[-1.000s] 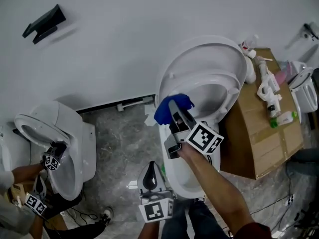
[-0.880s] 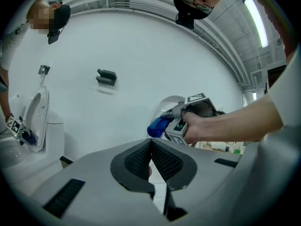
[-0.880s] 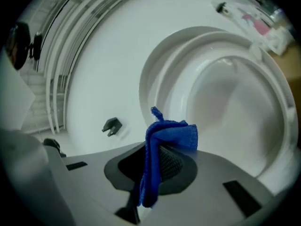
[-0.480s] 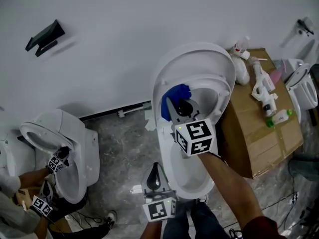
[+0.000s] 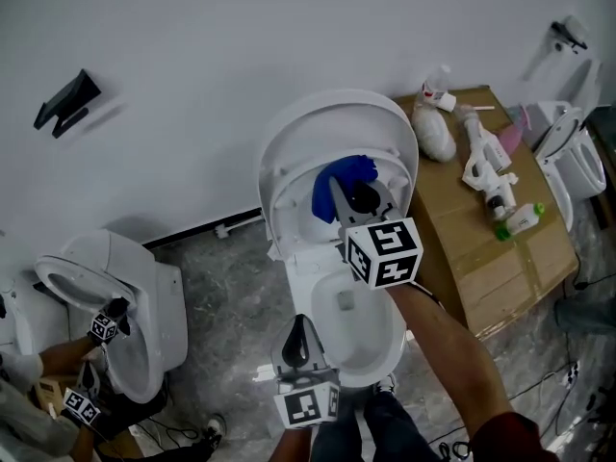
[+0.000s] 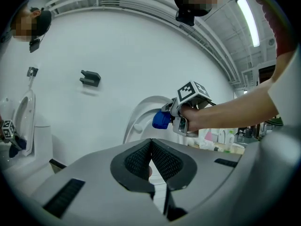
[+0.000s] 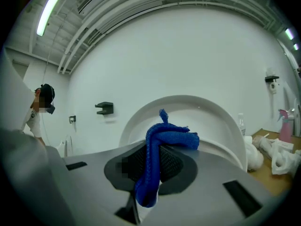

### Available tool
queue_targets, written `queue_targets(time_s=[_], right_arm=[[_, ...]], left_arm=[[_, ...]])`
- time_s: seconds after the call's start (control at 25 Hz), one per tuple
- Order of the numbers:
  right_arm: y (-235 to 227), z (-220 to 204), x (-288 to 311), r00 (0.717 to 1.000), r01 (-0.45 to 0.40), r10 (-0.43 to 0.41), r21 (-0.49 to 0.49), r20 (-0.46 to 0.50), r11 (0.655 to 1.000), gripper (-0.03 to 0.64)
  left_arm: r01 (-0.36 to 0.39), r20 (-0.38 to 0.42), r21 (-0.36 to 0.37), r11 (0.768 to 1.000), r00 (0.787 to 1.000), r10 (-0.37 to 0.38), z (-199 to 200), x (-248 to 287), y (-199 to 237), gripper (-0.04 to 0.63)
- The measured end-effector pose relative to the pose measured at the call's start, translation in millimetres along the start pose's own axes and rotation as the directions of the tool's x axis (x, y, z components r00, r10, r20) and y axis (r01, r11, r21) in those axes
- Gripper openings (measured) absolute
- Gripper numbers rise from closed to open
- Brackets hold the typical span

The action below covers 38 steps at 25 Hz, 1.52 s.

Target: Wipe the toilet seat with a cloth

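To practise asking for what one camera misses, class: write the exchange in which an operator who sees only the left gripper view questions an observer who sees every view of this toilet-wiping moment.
Operator: The right gripper carries something blue. Clamped or just draped?
Observer: Clamped. In the right gripper view its jaws pinch the blue cloth, which bunches above them and hangs below.
Operator: Where does my left gripper sit?
Observer: In the head view, beside the near left rim of the toilet bowl, well apart from the cloth up by the raised lid.
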State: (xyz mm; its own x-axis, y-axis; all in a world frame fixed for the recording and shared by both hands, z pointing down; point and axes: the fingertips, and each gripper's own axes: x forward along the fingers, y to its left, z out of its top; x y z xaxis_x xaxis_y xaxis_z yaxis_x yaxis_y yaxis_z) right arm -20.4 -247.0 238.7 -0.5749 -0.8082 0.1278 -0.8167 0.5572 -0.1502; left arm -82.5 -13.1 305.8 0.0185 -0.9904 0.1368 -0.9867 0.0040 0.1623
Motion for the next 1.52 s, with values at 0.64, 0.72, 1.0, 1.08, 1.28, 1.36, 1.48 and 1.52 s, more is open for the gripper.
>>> queue_targets(time_s=[0.64, 0.72, 1.0, 1.08, 1.28, 1.36, 1.48, 1.52], right_arm=[[-100.2, -16.1, -38.1, 0.999, 0.053, -0.052, 0.039, -0.016, 0.998, 0.060], [-109.4, -21.3, -40.4, 0.998, 0.056, -0.056, 0.047, -0.018, 0.997, 0.060], [-137.3, -50.8, -52.0, 0.997, 0.076, -0.074, 0.078, -0.030, 0.994, 0.060], [-142.2, -59.9, -54.8, 0.997, 0.076, -0.074, 0.084, -0.025, 0.994, 0.060], [-149.5, -74.3, -62.1, 0.996, 0.091, -0.091, -0.051, 0.007, 0.995, 0.060], [-154.5, -84.2, -64.5, 0.995, 0.101, -0.100, -0.026, 0.015, 0.995, 0.060], [-161.8, -99.6, -66.5, 0.993, 0.117, -0.117, 0.028, 0.016, 0.993, 0.060], [-163.9, -104.0, -67.1, 0.992, 0.123, -0.123, 0.039, 0.014, 0.992, 0.061]], left_arm=[[0.036, 0.004, 0.022, 0.999, 0.999, -0.036, -6.5, 26.6, -62.7, 0.015], [0.037, 0.001, 0.022, 0.999, 0.999, -0.037, -9.7, 29.7, -66.9, 0.015], [0.028, 0.002, 0.020, 0.999, 1.000, -0.028, -24.2, 34.0, -73.9, 0.015], [0.020, 0.004, 0.030, 0.999, 1.000, -0.020, -29.1, 35.2, -72.8, 0.015], [0.005, 0.009, 0.068, 0.998, 1.000, -0.005, -44.9, 38.9, -69.1, 0.015], [0.000, 0.000, 0.064, 0.998, 1.000, 0.000, -53.3, 39.3, -65.4, 0.015], [-0.016, -0.013, 0.053, 0.998, 1.000, 0.017, -65.8, 40.2, -59.6, 0.015], [-0.018, -0.016, 0.053, 0.998, 1.000, 0.019, -69.1, 41.0, -58.5, 0.015]])
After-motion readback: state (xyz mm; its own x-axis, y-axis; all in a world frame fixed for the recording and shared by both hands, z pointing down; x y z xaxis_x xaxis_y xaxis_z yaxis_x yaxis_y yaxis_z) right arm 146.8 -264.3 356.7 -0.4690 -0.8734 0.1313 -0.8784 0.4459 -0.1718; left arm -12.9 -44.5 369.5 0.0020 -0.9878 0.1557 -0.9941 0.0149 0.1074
